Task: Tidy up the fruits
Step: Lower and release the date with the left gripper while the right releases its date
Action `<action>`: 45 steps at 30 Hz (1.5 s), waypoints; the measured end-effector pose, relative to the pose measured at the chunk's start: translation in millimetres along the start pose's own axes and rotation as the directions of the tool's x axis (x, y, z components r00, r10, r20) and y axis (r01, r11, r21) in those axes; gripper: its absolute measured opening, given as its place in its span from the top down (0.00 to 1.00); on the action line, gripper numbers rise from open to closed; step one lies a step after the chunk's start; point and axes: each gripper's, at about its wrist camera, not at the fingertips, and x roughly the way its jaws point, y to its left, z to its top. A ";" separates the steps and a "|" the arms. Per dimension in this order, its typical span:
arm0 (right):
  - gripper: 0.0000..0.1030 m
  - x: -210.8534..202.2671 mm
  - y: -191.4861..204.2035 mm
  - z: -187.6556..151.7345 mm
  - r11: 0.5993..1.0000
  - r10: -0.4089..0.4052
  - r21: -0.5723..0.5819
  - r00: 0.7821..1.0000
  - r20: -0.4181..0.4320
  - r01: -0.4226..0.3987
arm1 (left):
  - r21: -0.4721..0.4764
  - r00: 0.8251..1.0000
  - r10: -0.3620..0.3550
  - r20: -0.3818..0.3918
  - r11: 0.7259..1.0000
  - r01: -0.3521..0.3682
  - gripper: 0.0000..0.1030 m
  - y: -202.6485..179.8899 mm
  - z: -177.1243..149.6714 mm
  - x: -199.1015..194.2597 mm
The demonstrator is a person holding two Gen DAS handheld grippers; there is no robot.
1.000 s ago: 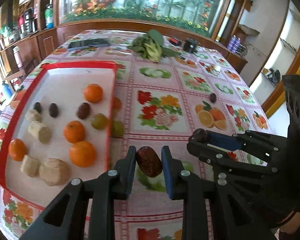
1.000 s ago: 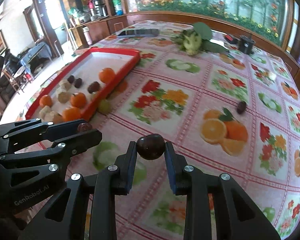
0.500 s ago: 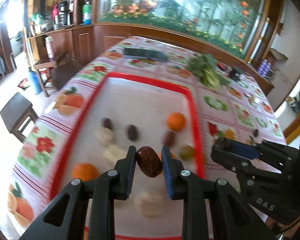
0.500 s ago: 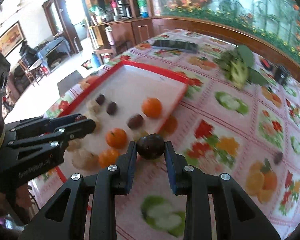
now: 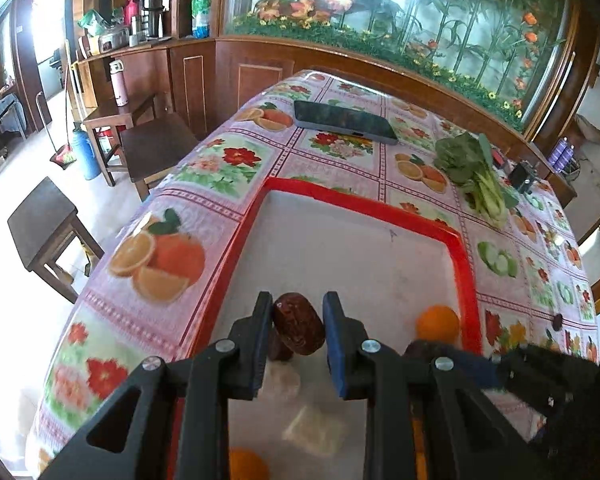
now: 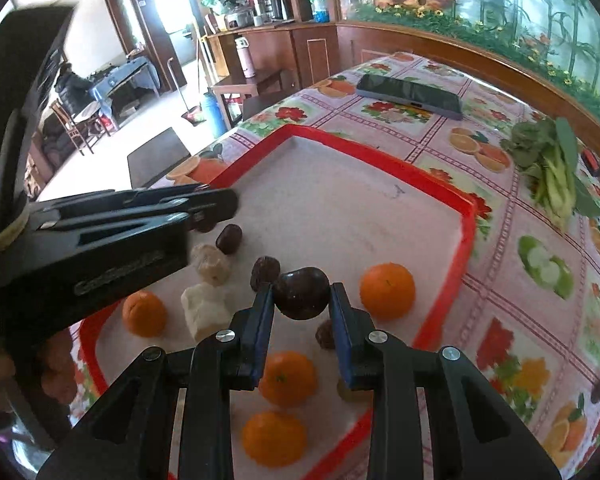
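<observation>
My left gripper [image 5: 296, 332] is clamped on a wrinkled dark red date [image 5: 299, 329], held by its sides between the blue pads, with most of the fruit standing above the tips. My right gripper [image 6: 302, 300] is pinched on a smooth dark round fruit [image 6: 301, 293], and only its lower sides sit between the pads, so I judge it could roll out if I tilt or jolt the tool

Both grippers hang over the red tray [image 6: 384, 158]. Just ahead of and below the left tips lies another dark date [image 6: 229, 238], with pale chunks [image 6: 211, 263] right under the tool; setting my date down blind could knock them out of line. The left gripper's body blocks much of my view of that side from the right camera

Under the right tips lie a dark date [image 6: 265, 271] and a small brown fruit [image 6: 325, 334], with oranges [image 6: 387, 290] just beside and behind. A round fruit let go from too high could roll into an orange or toward the tray's near rim

The two tools are close together, and they could bump if I lower both at once

One small dark fruit [image 6: 599, 389] is well off to my right on the tablecloth [image 6: 512, 248], outside the tray
</observation>
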 end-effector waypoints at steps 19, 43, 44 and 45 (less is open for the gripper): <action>0.72 28.7 2.5 -0.8 0.999 -0.025 -0.047 0.998 -0.061 0.022 | 0.016 0.997 0.036 -0.067 0.999 -0.035 0.72 -8.7 10.2 51.0; 0.47 -8.7 3.1 -16.5 0.995 -0.097 0.021 0.995 -0.017 0.098 | 0.010 0.996 0.079 -0.032 0.997 -0.079 0.23 -14.4 -2.2 26.4; 0.47 -12.7 3.8 -17.6 0.995 -0.097 0.021 0.995 -0.013 0.098 | 0.005 0.996 0.080 -0.029 0.997 -0.080 0.23 -14.3 -3.6 23.4; 0.47 -15.4 4.4 -18.3 0.995 -0.099 0.020 0.995 -0.010 0.099 | -0.001 0.996 0.081 -0.027 0.997 -0.081 0.22 -13.9 -4.9 20.3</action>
